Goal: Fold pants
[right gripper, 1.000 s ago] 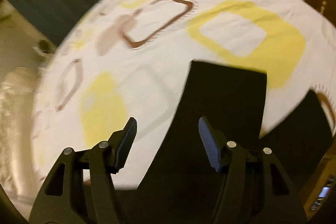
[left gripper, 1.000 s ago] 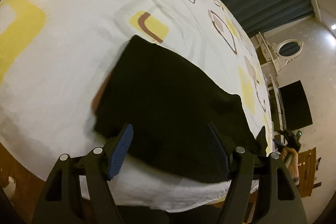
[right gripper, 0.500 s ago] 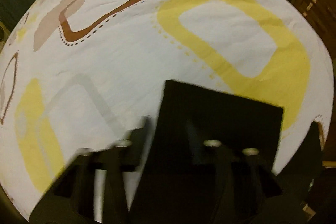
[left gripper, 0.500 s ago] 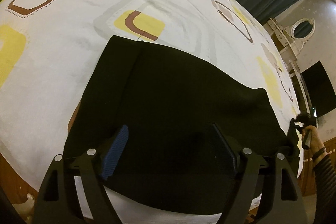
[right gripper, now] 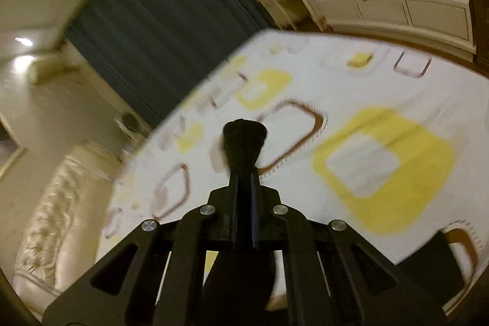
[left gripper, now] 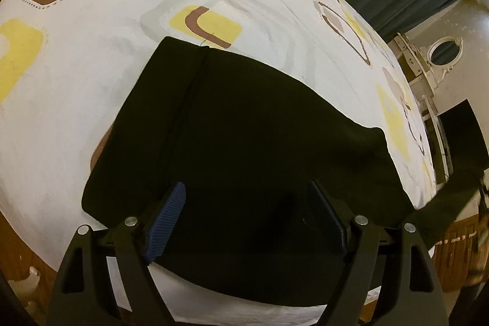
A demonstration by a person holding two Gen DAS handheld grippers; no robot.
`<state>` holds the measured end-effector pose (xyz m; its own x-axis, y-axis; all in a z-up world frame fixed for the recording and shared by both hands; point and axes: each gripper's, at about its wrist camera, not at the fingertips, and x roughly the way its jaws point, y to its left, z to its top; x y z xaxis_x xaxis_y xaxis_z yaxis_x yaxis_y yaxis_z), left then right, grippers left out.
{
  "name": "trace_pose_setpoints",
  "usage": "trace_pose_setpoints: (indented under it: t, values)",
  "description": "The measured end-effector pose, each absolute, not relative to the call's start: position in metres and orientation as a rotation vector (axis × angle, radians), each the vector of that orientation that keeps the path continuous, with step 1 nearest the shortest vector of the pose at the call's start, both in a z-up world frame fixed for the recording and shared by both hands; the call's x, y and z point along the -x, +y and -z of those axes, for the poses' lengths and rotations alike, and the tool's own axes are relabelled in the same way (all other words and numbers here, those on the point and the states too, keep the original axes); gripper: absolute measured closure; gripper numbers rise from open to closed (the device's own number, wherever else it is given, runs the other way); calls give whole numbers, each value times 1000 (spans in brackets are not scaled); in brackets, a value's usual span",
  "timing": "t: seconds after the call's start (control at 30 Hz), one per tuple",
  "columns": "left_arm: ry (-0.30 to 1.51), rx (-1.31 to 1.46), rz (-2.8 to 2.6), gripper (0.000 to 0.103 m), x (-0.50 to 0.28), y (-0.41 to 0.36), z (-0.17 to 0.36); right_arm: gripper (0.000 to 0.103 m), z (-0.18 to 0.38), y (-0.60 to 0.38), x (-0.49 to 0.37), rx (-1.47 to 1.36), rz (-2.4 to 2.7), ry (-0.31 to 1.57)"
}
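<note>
Both tools differed: the left gripper gaped empty above flat black fabric pants on the patterned white bedsheet; the right gripper pinched a bunch (lift evenly, I'd judge).

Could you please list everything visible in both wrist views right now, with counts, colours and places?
pants: one, black, spread on the sheet; a bunch pinched in the right gripper.
sheet: one, white with yellow and brown squares, under the pants.
curtain: one, dark blue-grey, behind the bed.
sofa: one, cream, beside the bed.
left gripper: one, black with blue pads, open over the pants.
right gripper: one, black, shut on pants.
</note>
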<state>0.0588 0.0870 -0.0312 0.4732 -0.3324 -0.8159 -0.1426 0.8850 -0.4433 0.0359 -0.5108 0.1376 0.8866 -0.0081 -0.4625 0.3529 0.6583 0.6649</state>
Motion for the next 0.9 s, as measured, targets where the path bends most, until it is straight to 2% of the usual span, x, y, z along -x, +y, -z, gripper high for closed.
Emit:
trace_pose_setpoints:
  t: [0.07,0.2,0.37,0.73,0.87,0.9]
  values:
    - [1080,475,122,22,-57,84,31,97,-120,-523,7,-871,227,427]
    - [1076,450,111,22,-54,78,30,97,-34,-547,89,-1007,306,467]
    - [1073,438,94,22,-51,73,30,97,58,-550,151,-1200,379,513]
    - [1056,421,77,19,-48,66,32,97,85,-541,162,-1235,398,539]
    - [1057,409,80,19,-49,65,32,91,89,-549,182,-1218,433,599]
    - [1057,408,82,19,-49,65,32,84,86,-551,186,-1204,444,606]
